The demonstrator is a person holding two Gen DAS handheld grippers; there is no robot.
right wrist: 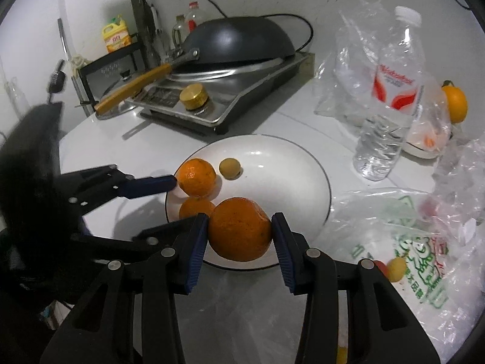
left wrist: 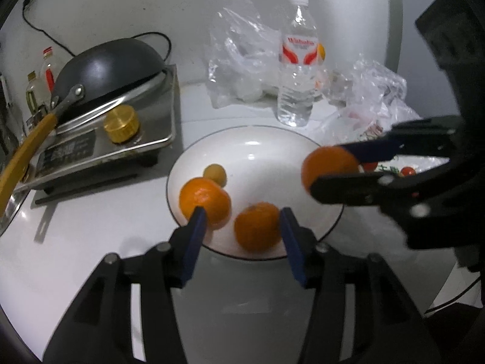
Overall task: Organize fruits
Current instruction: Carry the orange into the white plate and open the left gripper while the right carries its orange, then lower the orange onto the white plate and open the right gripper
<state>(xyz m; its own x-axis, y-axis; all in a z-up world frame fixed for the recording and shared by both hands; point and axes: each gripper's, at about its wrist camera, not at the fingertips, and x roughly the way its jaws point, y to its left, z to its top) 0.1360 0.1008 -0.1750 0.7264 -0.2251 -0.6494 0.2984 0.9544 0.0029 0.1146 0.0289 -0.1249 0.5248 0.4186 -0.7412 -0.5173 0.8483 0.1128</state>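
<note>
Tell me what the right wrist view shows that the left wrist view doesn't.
Only the right wrist view shows the yellow jug by the wall, the small yellow fruit on the printed bag and the glass lid behind the stove. Only the left wrist view shows the left gripper open over the plate, an orange between its fingers untouched. Both show the plate, wok, bottle and the right gripper shut on an orange.
</note>
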